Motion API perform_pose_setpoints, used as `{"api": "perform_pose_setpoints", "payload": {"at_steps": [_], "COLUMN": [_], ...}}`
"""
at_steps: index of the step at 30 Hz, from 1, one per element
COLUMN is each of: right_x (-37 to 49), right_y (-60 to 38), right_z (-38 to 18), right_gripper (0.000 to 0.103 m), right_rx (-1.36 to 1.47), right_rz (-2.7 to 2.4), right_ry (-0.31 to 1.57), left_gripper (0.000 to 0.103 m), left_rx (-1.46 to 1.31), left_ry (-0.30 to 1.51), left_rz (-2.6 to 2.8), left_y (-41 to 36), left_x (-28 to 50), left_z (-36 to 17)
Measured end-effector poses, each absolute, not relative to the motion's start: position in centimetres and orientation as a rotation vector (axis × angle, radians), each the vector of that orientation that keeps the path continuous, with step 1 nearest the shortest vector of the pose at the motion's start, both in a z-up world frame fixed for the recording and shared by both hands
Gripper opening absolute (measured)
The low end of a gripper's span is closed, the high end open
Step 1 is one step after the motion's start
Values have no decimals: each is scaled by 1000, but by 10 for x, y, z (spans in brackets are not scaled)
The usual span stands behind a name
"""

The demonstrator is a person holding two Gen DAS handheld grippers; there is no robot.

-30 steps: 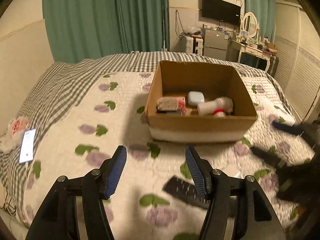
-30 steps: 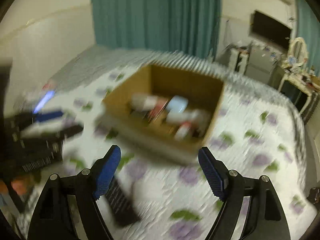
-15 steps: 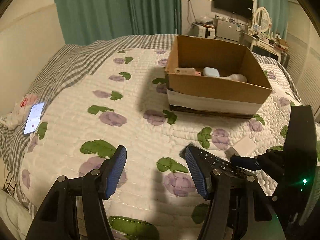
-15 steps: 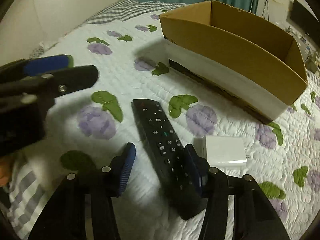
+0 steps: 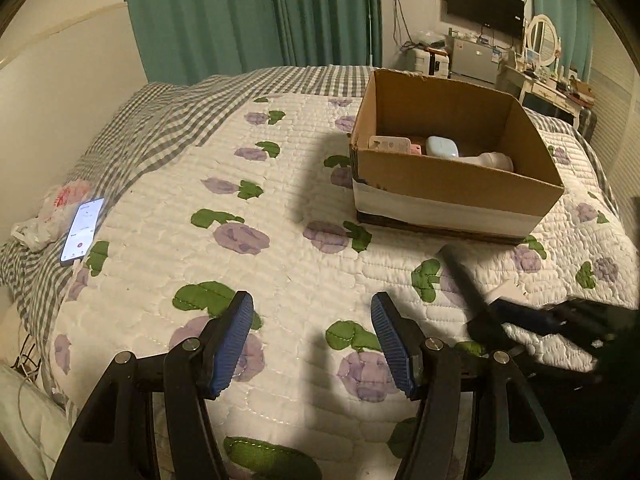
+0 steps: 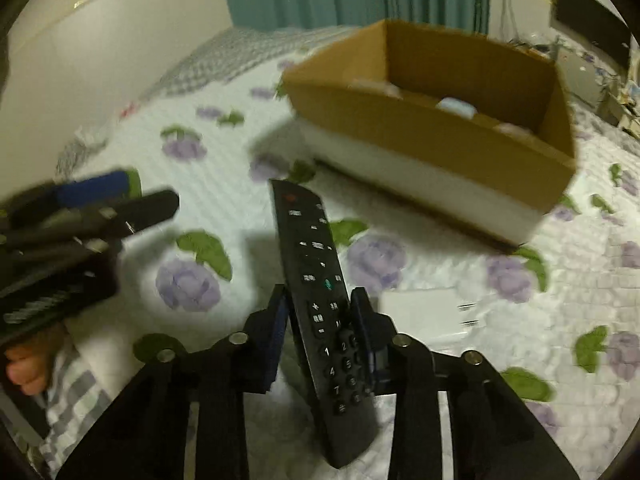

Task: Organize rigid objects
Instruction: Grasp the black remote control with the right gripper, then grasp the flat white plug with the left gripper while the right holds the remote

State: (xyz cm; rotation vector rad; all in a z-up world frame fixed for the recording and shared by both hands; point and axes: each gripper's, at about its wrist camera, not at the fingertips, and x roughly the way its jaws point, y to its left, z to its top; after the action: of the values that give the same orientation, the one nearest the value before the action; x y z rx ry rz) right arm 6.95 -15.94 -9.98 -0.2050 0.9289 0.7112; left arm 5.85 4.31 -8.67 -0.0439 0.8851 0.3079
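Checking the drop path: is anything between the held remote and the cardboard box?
Nothing visible. The right claw is shut on the remote; only bare quilt lies before the cardboard box, whose near wall must be cleared.

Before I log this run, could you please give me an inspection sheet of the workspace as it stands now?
Surface: quilted floral bedspread over a checked sheet.
Job's things: black remote control, lifted at an angle; white charger lying on the bedspread; open cardboard box holding a pale blue case, a white bottle and a pink-and-white packet.
Clutter: lit phone and a plastic bag at the bed's edge.
Grippers: left tool open, empty; right tool shut on the remote control.
Cables: wires on the far wall.
Surroundings: green curtains, television, dressing table mirror.
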Motion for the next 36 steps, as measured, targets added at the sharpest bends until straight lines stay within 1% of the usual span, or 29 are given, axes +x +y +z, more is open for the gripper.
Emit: {"api": "perform_pose_setpoints", "payload": {"at_steps": [1,2,8,12,18,25,29,31,34,36], "right_x": [71,71,81,91,103,113,126,132,138,142], "right_y": [-165,-171,-210,-243,-285,-302,-300,-298,-294,-293], "right_z": [-95,-91,-68,-57,-52,-34,-43,-54,-62,-64], "right_gripper": [20,20,19,19,19,19,19,19,19,19], "right_rx": [-193,-178,-119,-95,-29,-37,-51,-27,-26,-21], "right_rz": [702,697,647,587,523,476,455,458,444,437], "right_ry": [924,922,905,927,922,890,913,921,911,912], "left_gripper": [64,64,64,64,64,64,64,65,68,69], "left_rx": [-44,-44,-34,-27,2,28,-1,-18,4,23], "left_ry": [887,892,918,934,965,1002,1041,1029,1024,1049], "left_rz": [306,300,238,176,77,1,-21,-15,-9,-11], "left_y": [42,38,7,-24,-66,-93,-96,-94,-96,-100], "left_x": [60,63,79,92,110,120,130,132,135,139], "left_z": [-87,-88,-95,-103,-119,-133,-149,-154,-160,-169]}}
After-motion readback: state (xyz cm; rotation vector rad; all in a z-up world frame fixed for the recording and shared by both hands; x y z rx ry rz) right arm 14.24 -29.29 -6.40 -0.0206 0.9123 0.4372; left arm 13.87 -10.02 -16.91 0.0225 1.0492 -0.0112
